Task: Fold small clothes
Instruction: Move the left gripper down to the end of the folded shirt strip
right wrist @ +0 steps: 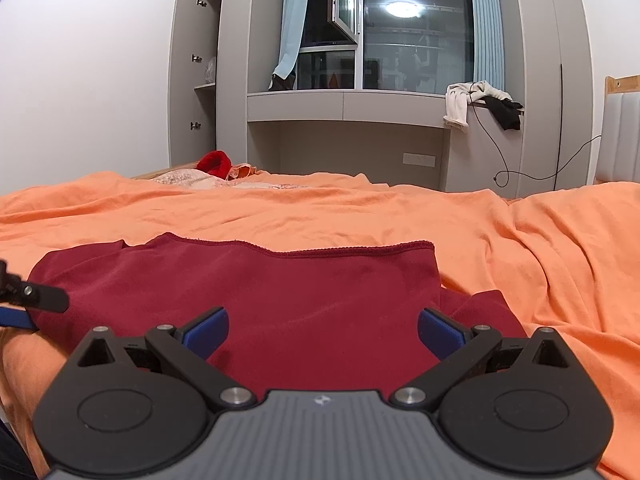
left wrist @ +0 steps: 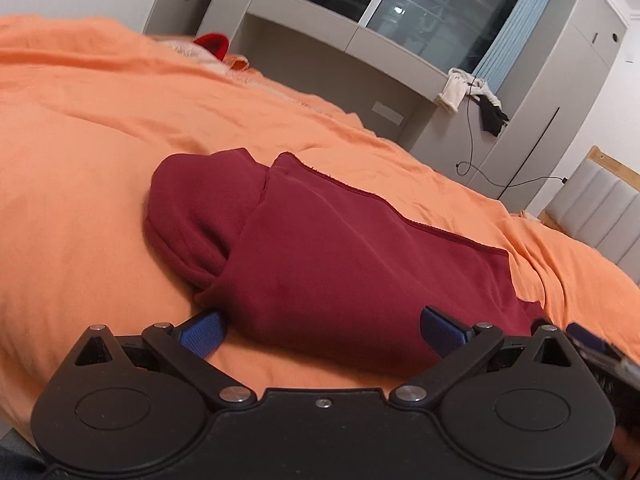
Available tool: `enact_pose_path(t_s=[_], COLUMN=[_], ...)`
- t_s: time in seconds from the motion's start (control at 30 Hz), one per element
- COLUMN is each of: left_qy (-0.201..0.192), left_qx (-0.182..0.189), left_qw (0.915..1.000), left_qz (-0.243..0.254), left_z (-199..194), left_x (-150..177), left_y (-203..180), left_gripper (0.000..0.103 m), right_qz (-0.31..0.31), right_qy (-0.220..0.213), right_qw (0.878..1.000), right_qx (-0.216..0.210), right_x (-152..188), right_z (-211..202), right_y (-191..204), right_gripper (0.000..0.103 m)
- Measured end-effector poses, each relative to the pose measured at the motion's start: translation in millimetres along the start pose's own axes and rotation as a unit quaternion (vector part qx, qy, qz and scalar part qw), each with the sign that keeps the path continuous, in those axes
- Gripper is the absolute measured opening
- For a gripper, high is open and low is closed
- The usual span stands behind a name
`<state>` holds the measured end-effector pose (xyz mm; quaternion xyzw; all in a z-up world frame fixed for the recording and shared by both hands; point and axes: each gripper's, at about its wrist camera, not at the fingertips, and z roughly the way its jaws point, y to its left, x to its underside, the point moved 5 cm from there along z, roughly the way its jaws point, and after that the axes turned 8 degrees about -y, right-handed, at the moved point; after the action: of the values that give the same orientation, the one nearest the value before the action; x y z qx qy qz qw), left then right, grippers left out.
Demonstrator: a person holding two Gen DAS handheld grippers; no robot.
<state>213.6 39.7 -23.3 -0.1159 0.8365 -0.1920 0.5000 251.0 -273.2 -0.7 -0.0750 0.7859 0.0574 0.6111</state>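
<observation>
- One dark red top lies flat on the orange bed cover, close to the near edge of the bed.
- One sleeve is tucked in under the folded part.
- Two grippers are here. The left gripper has its two blue fingers spread wide, holding nothing, low over the top's near edge.
- The right gripper is spread wide too, empty, just over the top.
- One bright red fluffy thing sits at the far edge of the bed.
- One white cloth and one black cloth hang off the ledge under the window.
</observation>
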Motion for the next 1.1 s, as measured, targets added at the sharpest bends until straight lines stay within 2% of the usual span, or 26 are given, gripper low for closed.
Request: enact_pose_path(t_s=[0.2,0.33,0.5,0.67,1.1], left_qy=[0.022,0.016,0.004,-0.006,-0.002], left_qx=[-0.009,-0.021,-0.026,-0.029,-0.025], left_qw=[0.9997,0.9995,0.9996,0.9982,0.9986], left_qz=[-0.006,-0.020,-0.014,-0.052,-0.047], left_z=[25.3,35.6,45.9,45.0,46.3], left_x=[-11.5,-16.5,-19.2,-23.3,-22.7], left_y=[-0.1,0.2,2.2,8.5,11.0], left_gripper=[0.102,0.102,0.102,0.102,0.102], right_qz=[0.001,0.003,0.009,0.016,-0.044], right_qy=[0.005,0.012,0.022,0.029,0.031], right_qw=[1.000,1.000,1.000,0.999,0.999], right_qx=[-0.001,0.006,0.012,0.016,-0.006], right_x=[1.7,5.0,9.7,7.5,6.8], right_z=[4.3,10.8,20.5,30.5,59.0], right_y=[-0.2,-1.1,-2.8,-1.7,40.7], right_gripper=[0.103,0.103,0.103,0.103,0.103])
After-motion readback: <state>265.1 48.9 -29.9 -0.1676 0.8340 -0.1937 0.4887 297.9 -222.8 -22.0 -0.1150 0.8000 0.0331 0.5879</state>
